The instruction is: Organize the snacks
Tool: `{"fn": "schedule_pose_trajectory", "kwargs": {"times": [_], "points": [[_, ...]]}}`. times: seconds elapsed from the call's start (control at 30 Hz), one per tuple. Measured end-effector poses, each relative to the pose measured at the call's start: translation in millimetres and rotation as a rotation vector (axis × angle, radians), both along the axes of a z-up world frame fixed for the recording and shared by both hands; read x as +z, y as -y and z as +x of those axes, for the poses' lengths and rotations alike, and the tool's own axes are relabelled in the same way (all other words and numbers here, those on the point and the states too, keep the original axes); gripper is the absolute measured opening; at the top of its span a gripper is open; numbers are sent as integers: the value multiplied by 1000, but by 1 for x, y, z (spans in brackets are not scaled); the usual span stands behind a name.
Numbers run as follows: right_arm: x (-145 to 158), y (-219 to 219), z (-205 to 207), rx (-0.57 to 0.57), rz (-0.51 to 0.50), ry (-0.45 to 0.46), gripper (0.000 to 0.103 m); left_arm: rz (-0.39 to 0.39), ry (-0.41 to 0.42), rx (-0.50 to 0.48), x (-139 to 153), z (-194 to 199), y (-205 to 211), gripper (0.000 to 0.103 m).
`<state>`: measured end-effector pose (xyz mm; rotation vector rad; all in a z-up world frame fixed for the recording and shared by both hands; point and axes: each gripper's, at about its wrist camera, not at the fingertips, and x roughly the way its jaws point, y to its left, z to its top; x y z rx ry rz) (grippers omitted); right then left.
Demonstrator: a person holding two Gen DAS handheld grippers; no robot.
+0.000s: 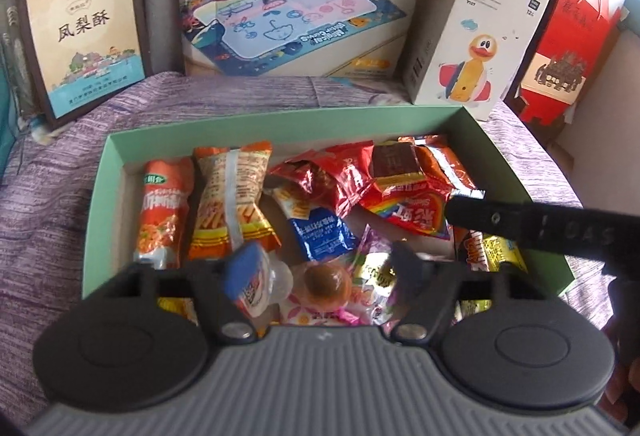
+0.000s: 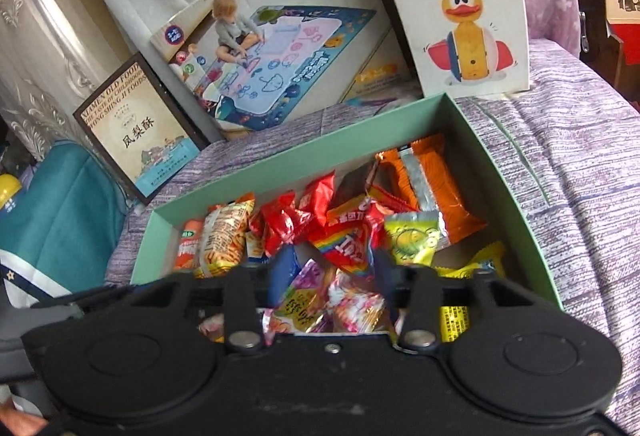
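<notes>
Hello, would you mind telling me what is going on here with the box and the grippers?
A person is sorting snacks with two handheld grippers. Both the left gripper and the right gripper hang open over the green box, holding nothing. The box sits on a purple cloth, full of loose snack packets.

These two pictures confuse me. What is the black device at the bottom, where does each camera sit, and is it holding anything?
They are two handheld grippers; a person carries one in each hand, with a camera on each looking along its fingers. One picture comes from the left gripper, the other from the right gripper. Both have open jaws and hold nothing. Below them, on a purple striped cloth, lies a shallow green cardboard box full of colourful snack packets. Behind stands a white duck toy box.
</notes>
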<state>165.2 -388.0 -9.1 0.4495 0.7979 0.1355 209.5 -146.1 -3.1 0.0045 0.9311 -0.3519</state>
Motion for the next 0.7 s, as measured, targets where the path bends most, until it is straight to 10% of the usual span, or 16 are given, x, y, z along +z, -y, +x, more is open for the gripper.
{"fn": "schedule_pose_trajectory", "kwargs": {"times": [0.17, 0.7], "points": [[5, -2, -12, -10, -34, 23, 103, 8, -5, 10, 1, -9, 1, 99], [31, -7, -58, -6, -44, -15, 103, 8, 33, 33, 32, -61, -23, 103]]}}
